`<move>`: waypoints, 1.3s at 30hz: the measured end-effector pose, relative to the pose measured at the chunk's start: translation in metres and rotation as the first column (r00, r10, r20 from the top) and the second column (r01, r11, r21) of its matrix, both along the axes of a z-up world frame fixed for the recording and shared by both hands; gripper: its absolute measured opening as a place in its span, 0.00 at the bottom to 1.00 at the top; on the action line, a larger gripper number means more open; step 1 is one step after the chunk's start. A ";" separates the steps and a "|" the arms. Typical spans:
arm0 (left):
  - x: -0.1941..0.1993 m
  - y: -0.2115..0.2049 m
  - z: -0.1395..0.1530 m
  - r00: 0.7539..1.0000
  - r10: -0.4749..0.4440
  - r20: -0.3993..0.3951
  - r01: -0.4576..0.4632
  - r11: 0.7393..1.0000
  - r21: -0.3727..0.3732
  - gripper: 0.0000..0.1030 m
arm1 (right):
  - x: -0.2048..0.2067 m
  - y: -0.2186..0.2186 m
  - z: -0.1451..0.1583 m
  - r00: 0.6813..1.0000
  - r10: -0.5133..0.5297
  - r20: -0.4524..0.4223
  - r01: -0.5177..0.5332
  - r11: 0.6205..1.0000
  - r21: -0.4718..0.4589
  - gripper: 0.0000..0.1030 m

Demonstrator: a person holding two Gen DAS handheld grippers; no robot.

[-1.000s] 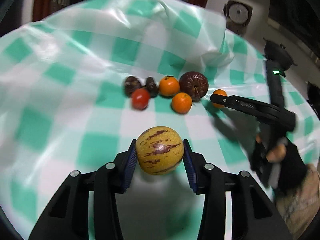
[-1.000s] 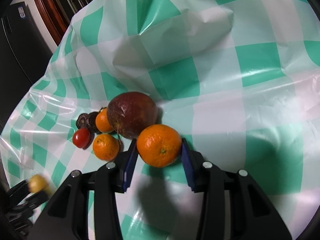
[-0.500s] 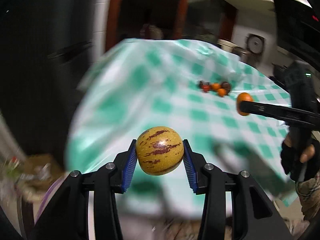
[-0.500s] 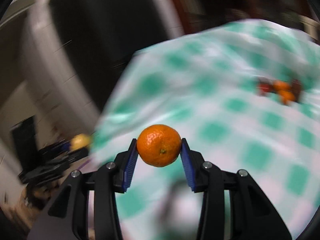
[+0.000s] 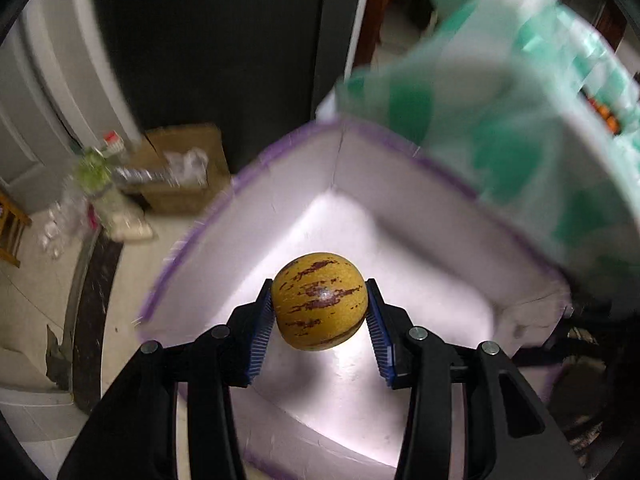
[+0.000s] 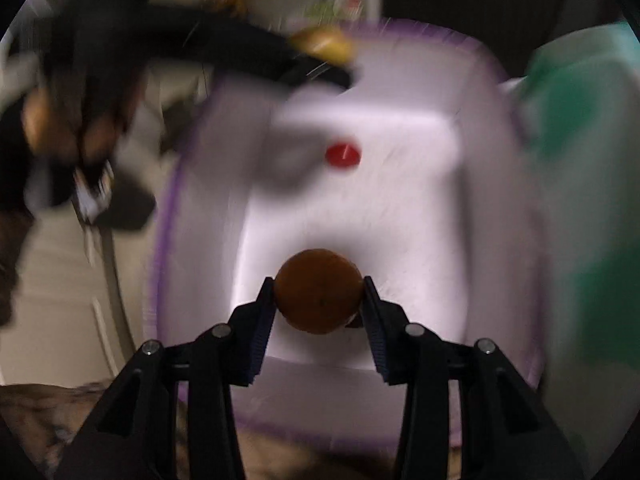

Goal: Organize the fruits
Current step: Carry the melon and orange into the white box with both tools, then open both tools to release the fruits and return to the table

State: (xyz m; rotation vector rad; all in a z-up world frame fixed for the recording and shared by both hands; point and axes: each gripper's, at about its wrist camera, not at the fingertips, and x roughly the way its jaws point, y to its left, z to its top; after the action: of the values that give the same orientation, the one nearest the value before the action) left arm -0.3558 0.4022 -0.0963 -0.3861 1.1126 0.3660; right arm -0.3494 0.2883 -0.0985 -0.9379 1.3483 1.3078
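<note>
Yellow striped melon [image 5: 319,300] clamped in left tool [image 5: 320,322], orange [image 6: 319,290] in right tool [image 6: 319,312], above white bin [image 5: 420,196], tomato [image 6: 342,155] at twelve o'clock.

The white bin [image 6: 472,184] lies open above, bare floor around one red fruit [image 6: 342,155].

Striped melon [image 5: 319,300], orange [image 6: 319,291] — above bin [image 6: 400,128]

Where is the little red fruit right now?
In the right wrist view, the small red fruit lies alone on the floor of the white bin, near its far wall, beyond the orange clamped in the right gripper.
</note>
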 end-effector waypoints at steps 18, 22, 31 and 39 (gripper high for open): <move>0.094 -0.012 -0.102 0.919 -0.211 -0.334 0.196 0.977 -0.080 0.42 | -0.071 0.010 -0.048 0.984 0.175 0.026 -0.169 0.975 -0.146 0.75; 0.092 -0.020 -0.087 0.939 -0.187 -0.290 0.182 0.982 -0.045 0.75 | -0.061 -0.001 -0.020 0.991 0.132 0.036 -0.129 0.989 -0.077 0.76; 0.030 -0.062 0.041 0.994 -0.023 -0.107 0.051 0.963 0.266 0.86 | -0.003 -0.065 0.165 0.999 -0.030 0.027 0.016 0.910 0.414 0.78; 0.046 -0.128 0.217 0.946 -0.119 0.303 -0.026 0.901 0.434 0.86 | 0.119 -0.223 0.278 0.841 -0.531 0.102 0.318 0.640 0.700 0.94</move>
State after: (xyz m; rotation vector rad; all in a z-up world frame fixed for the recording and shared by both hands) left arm -0.3095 0.2742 0.1203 -0.0174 0.6893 0.4764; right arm -0.2303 0.0652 0.1795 -0.2580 0.6968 1.0782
